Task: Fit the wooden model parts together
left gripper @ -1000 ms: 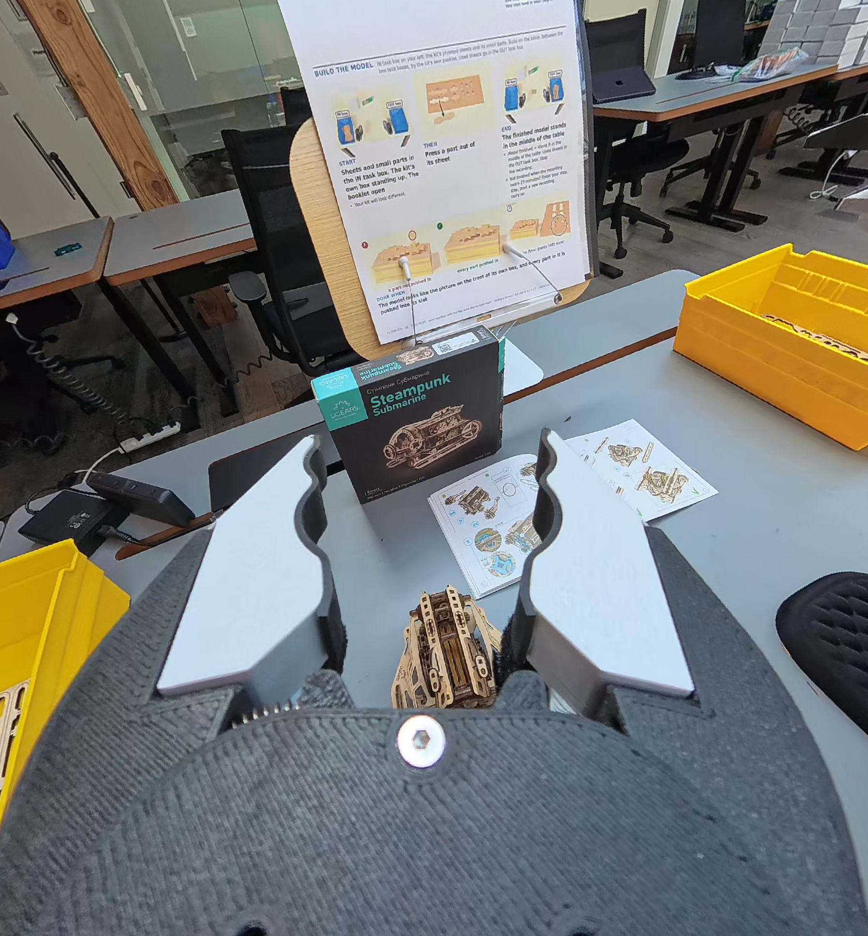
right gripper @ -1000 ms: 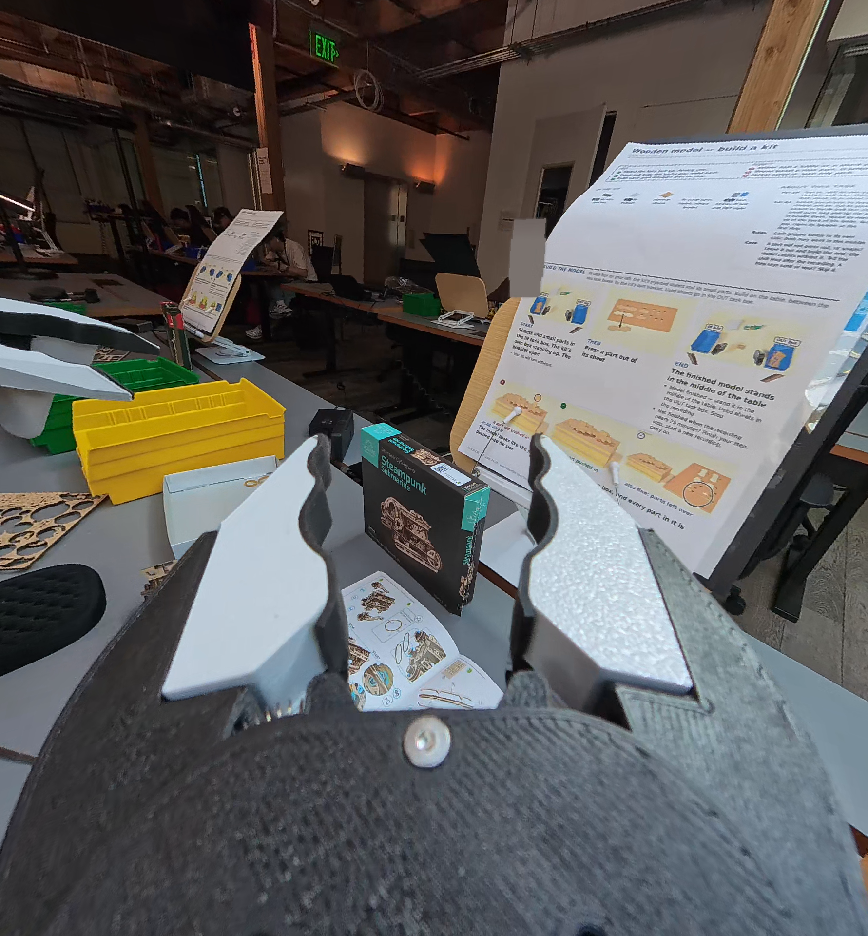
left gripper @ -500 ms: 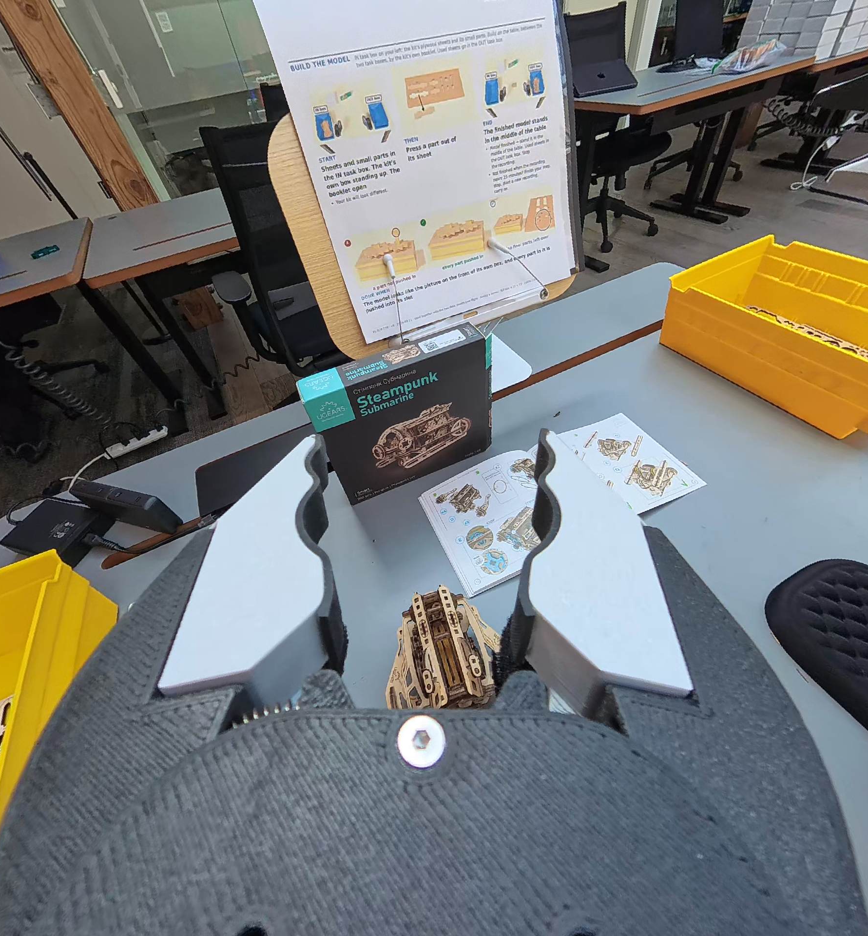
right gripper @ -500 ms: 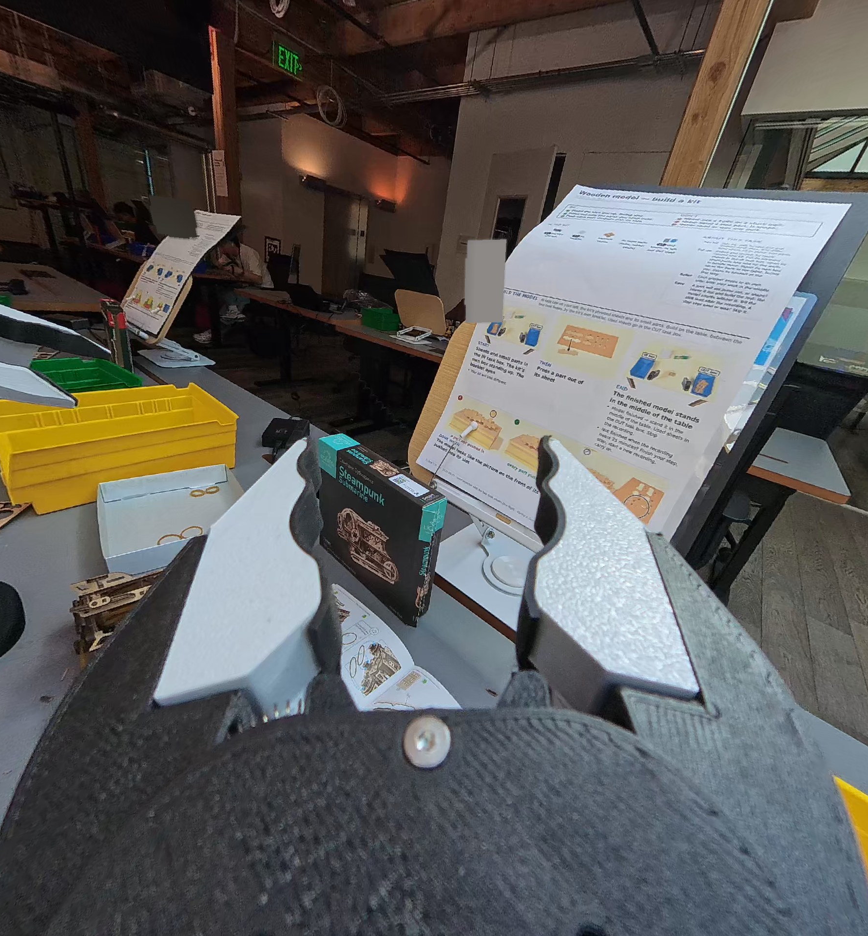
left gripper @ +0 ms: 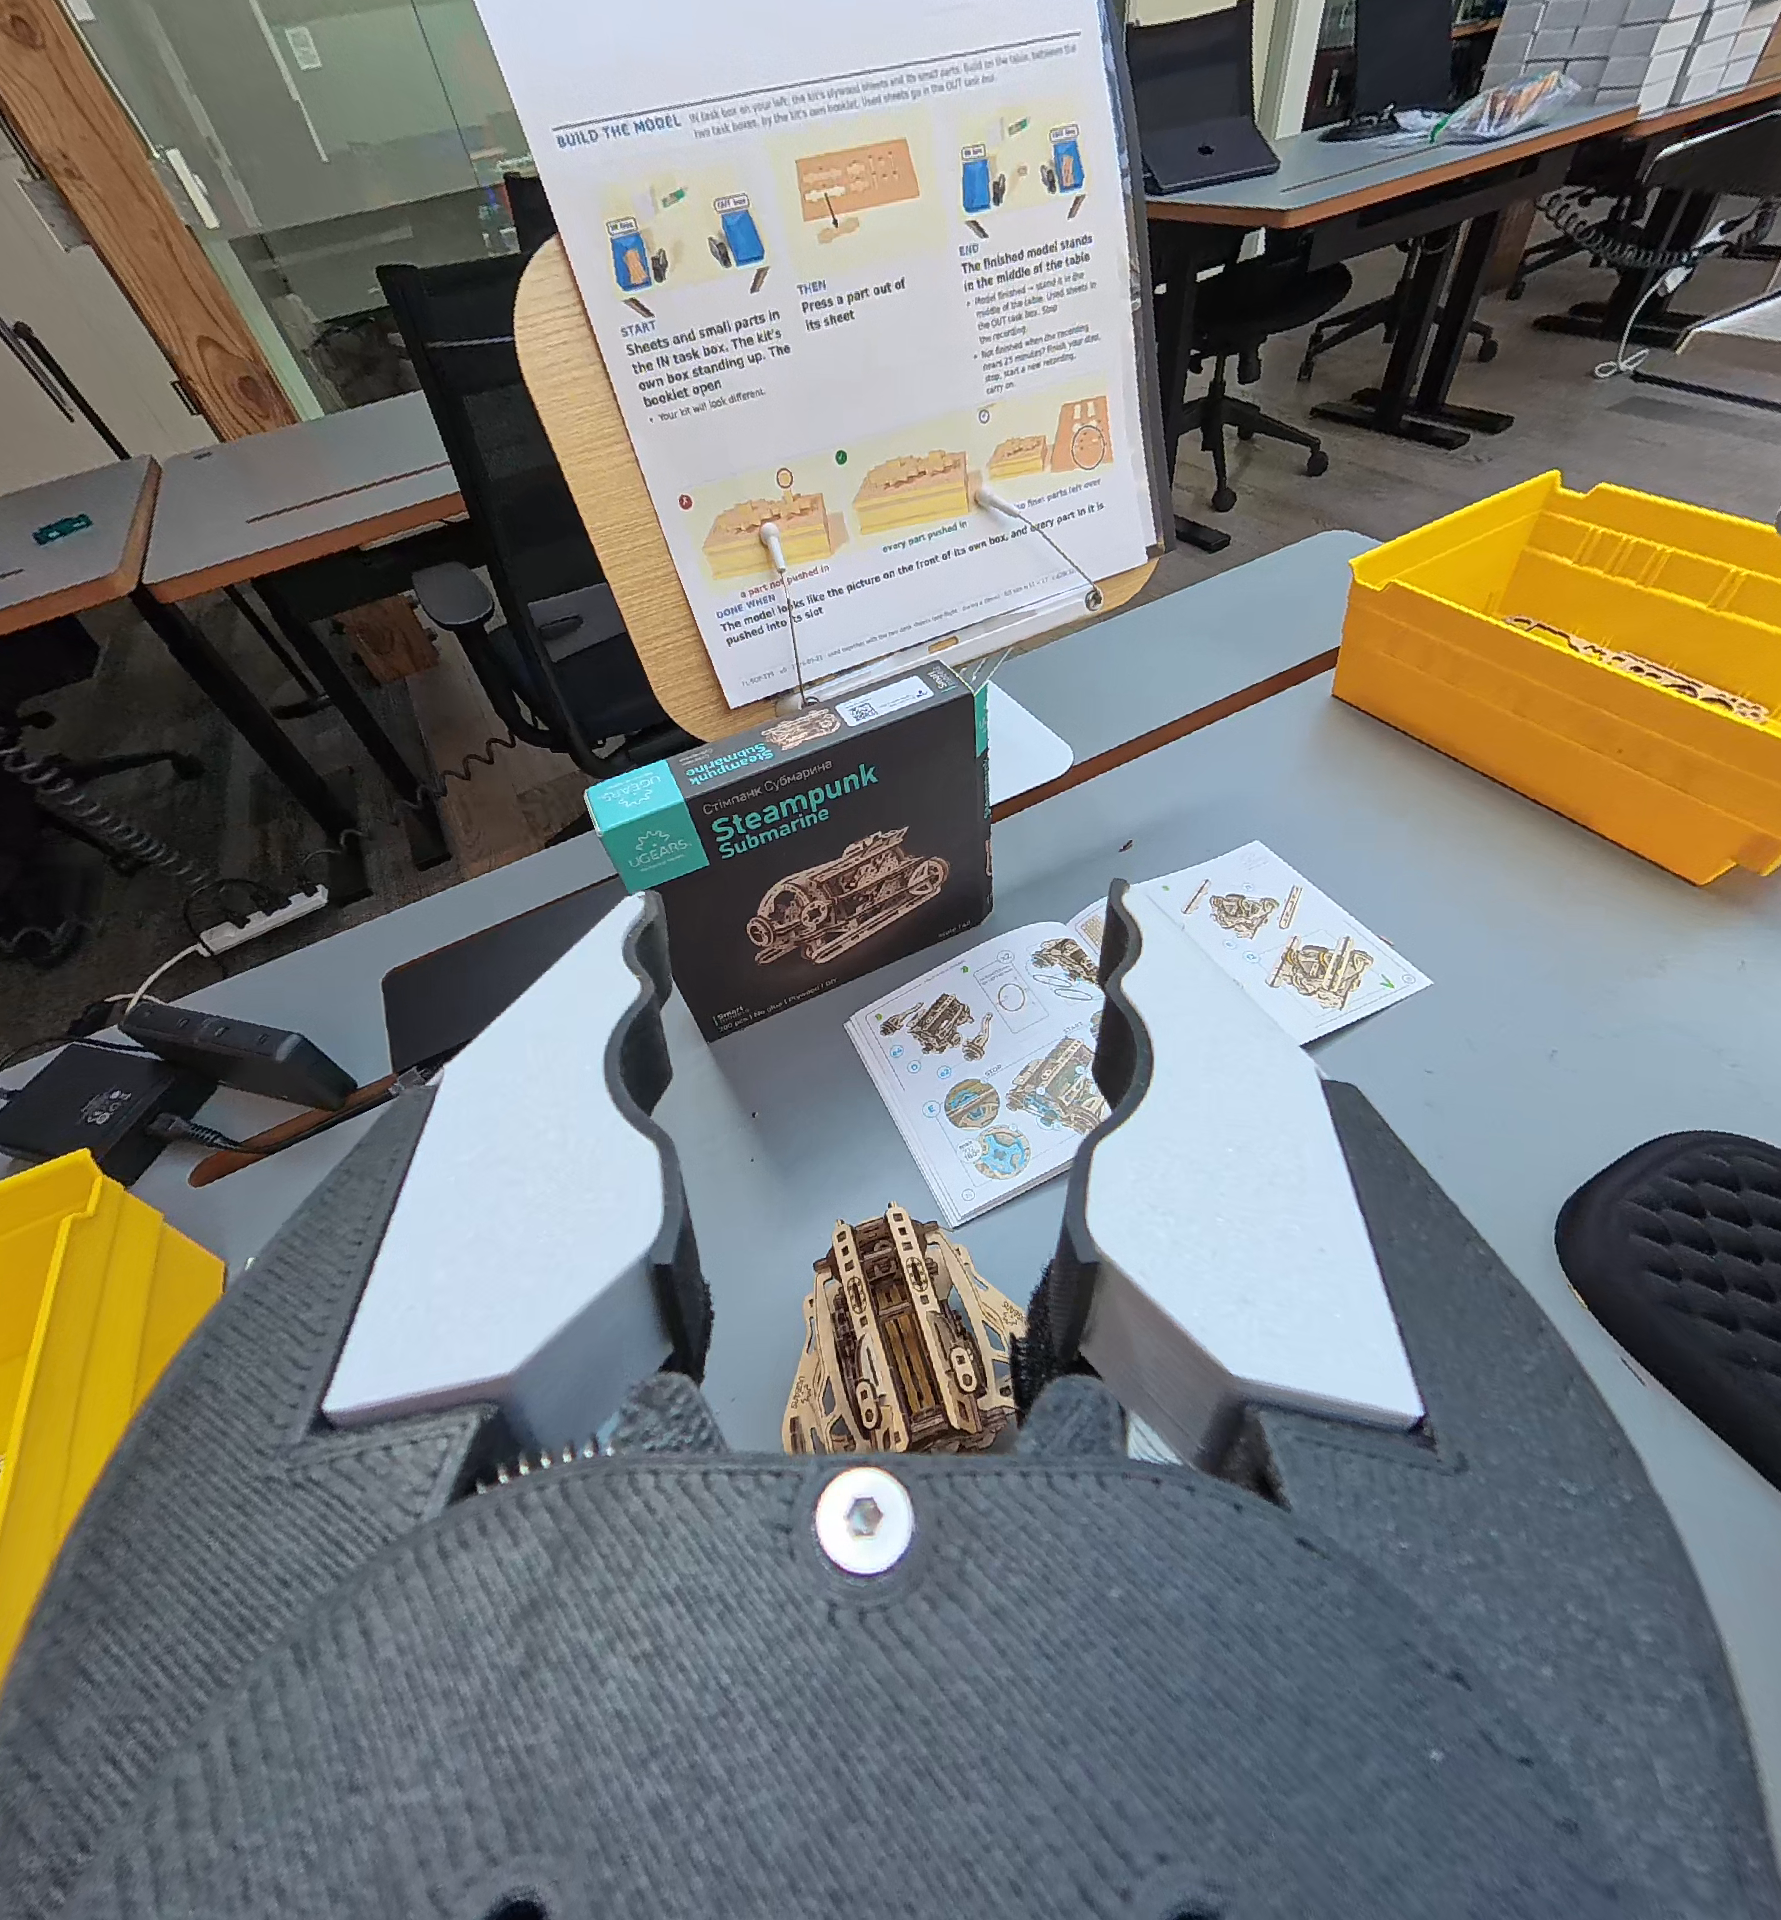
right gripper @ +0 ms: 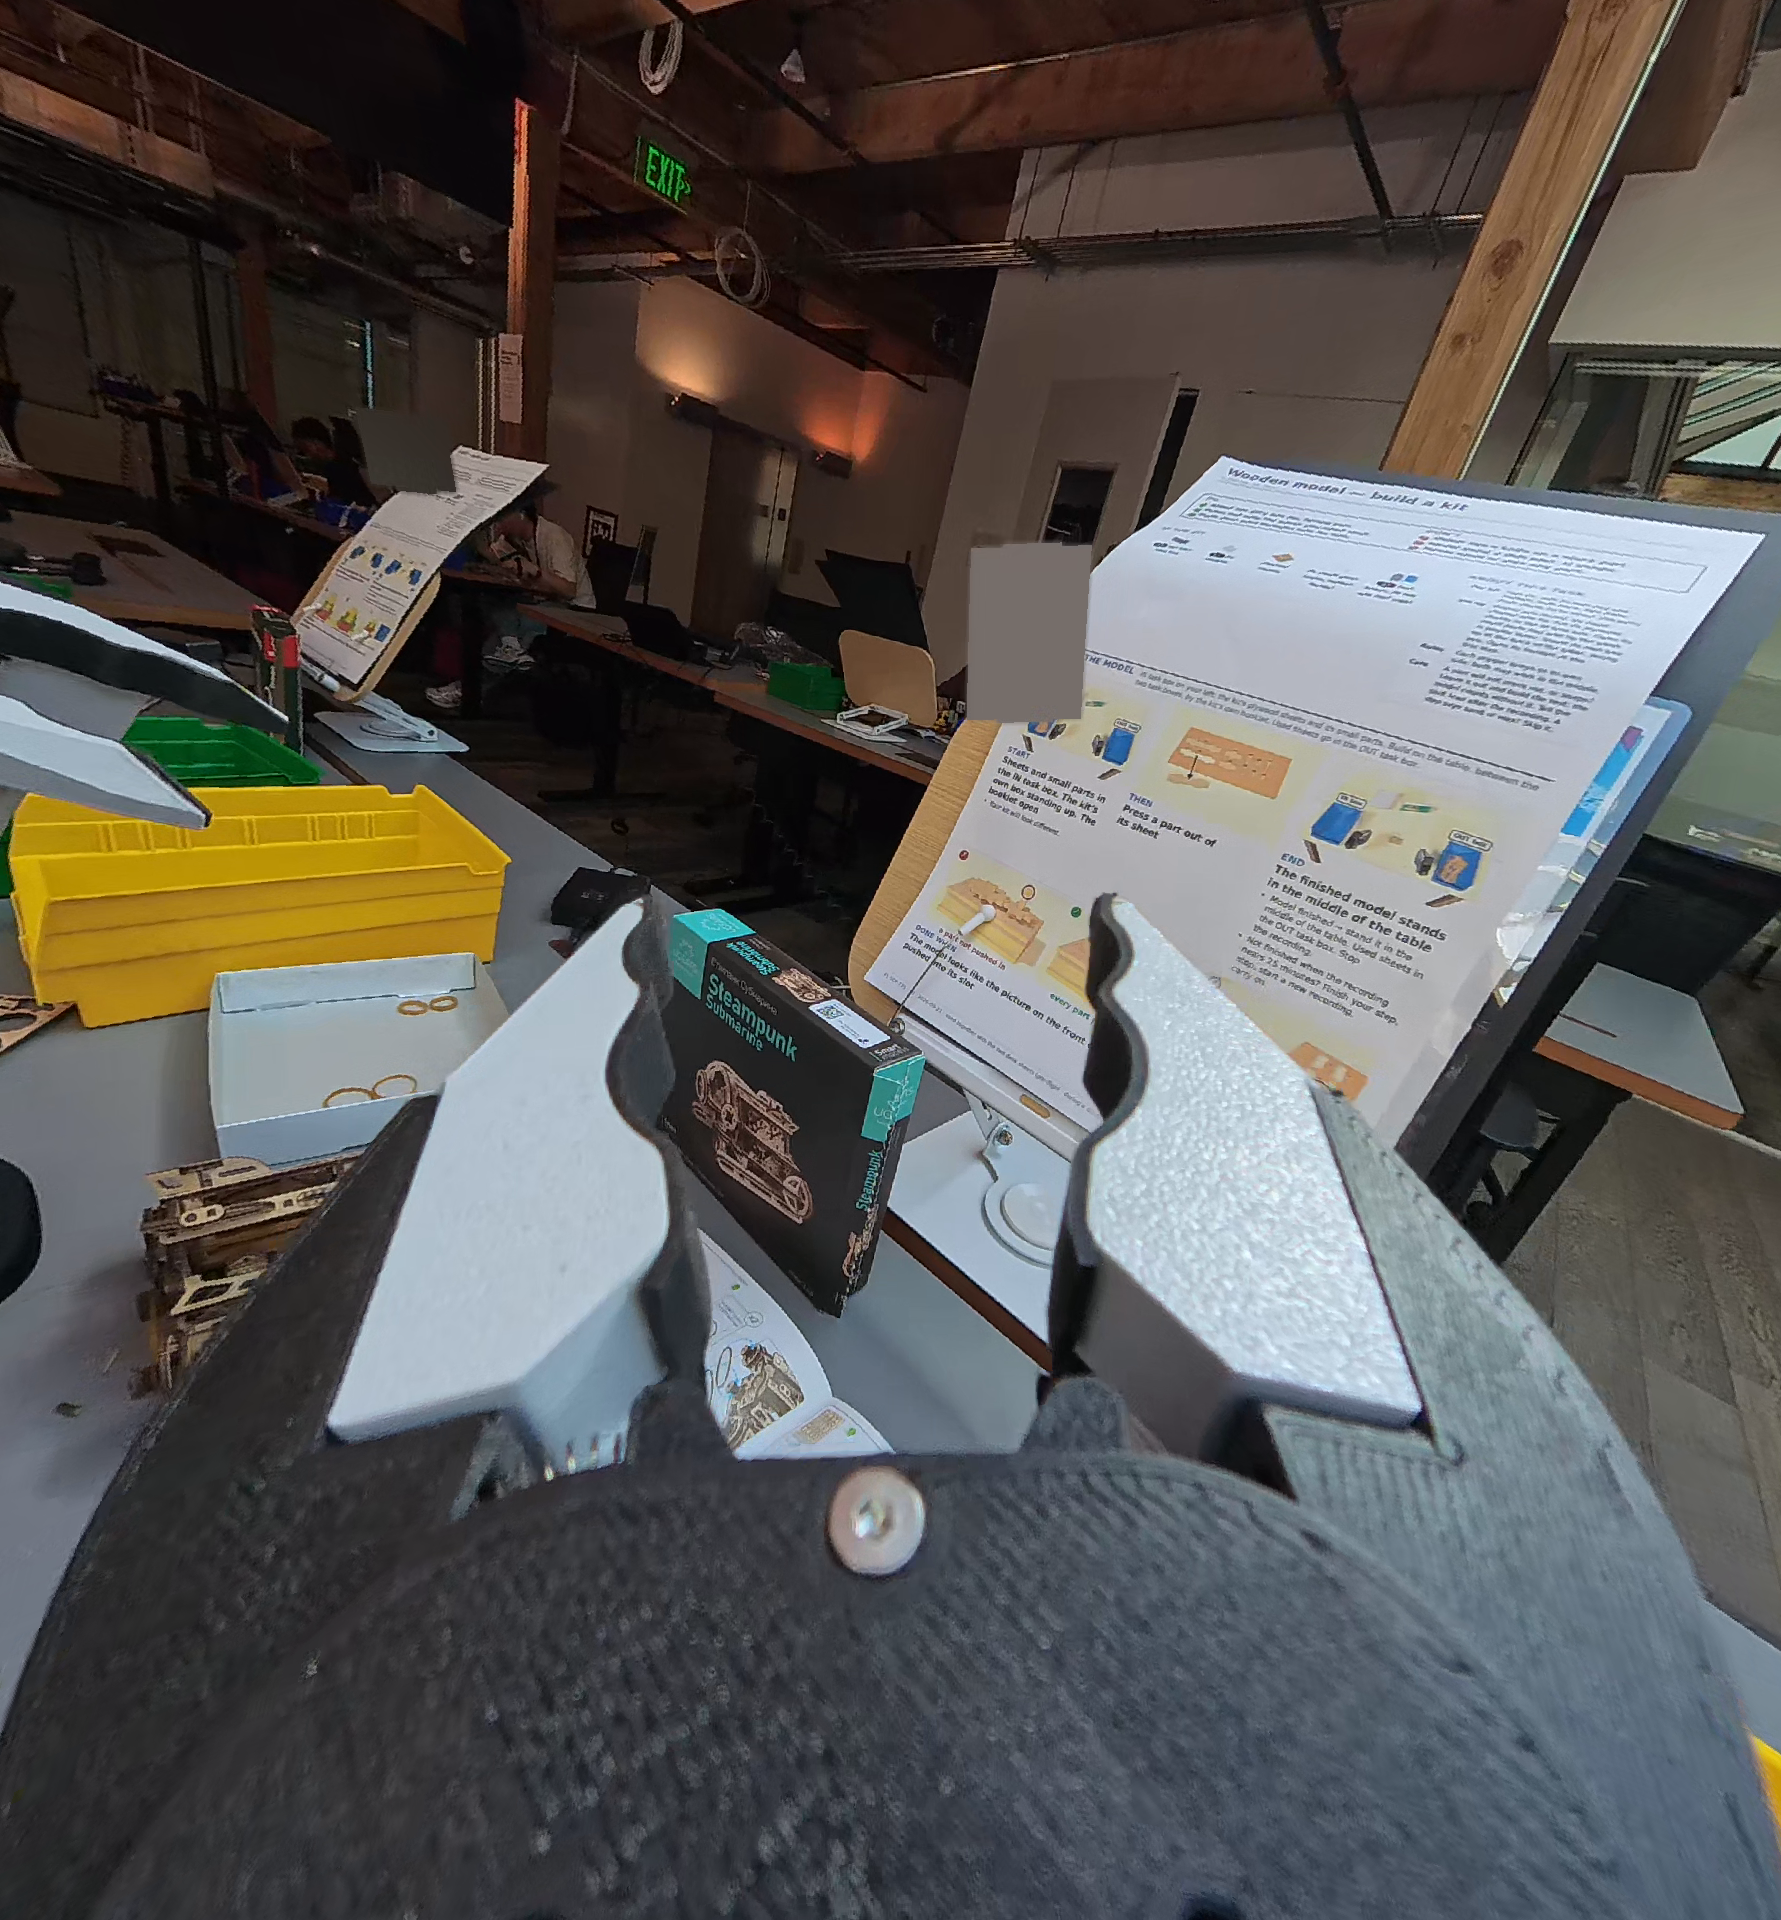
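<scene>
a: what changed near the wooden model [left gripper: 901, 1340]?

b: the left claw [left gripper: 881, 997] had stayed over it, fingers apart and gripping nothing, with the model on the tabletop [left gripper: 1488, 1039] in front of the kit box [left gripper: 813, 862]. the right claw [right gripper: 870, 997], also apart and bare, had swung away from the model toward the box. i judged no part was being fitted yet.

- The left wrist view looks down along its jaws from close above the worktop [left gripper: 1488, 1039], facing its far edge.
- The right wrist view sits higher, facing the far edge obliquely.
- Both share the kit box [left gripper: 824, 873] [right gripper: 792, 1112] and instruction sheet [left gripper: 844, 332] [right gripper: 1281, 810].
</scene>
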